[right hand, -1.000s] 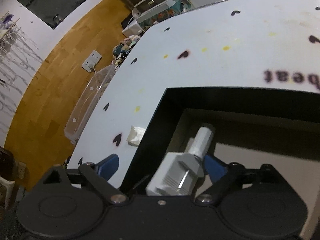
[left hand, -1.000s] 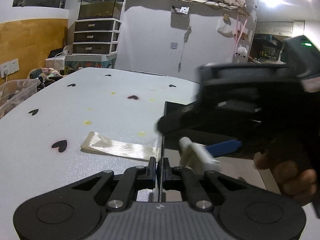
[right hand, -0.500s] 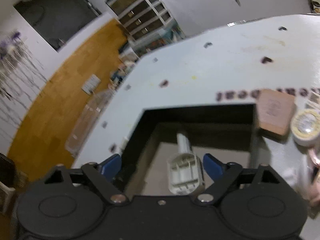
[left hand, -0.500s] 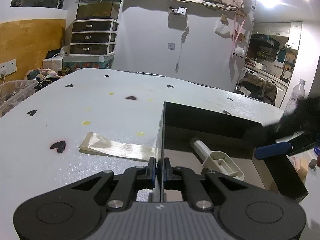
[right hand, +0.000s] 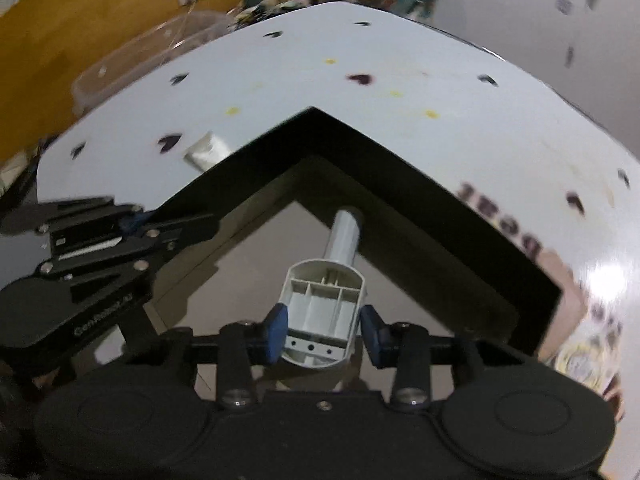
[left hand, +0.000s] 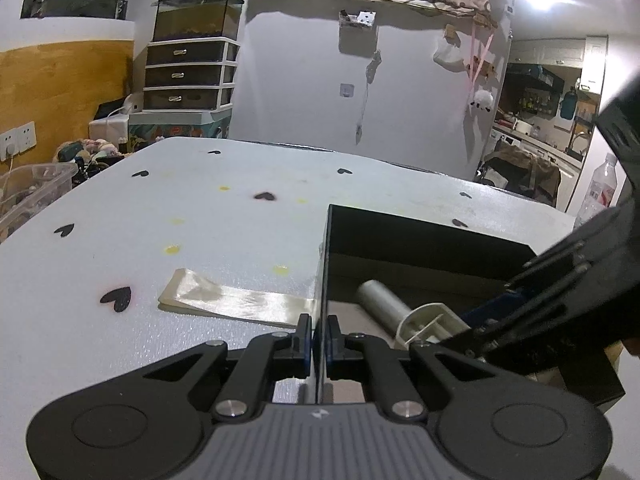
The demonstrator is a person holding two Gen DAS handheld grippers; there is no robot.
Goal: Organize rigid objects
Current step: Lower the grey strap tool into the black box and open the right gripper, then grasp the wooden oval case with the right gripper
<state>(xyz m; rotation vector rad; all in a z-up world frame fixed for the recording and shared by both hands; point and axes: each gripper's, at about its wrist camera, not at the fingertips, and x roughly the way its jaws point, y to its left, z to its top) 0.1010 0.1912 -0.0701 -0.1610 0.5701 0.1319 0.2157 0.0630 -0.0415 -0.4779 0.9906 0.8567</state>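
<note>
Surface (left hand: 224, 240): white, printed with small hearts.
Box (right hand: 400, 184): black, open-topped, near the surface's right edge. Left hand-held gripper (left hand: 318, 338) is pinched shut on its left wall.
Plastic fitting (right hand: 324, 304): pale grey, lies on the box floor; its long axis and tube point toward the far corner. It looks light, stiff and smooth; best gripped across the ribbed housing.
Right hand-held gripper (right hand: 322, 330): jaws closing around that housing, pads not yet pressing.

left gripper (left hand: 319, 338) fingers pinched together, angled down; right gripper (right hand: 323, 330) fingers closing, pointing steeply down.
</note>
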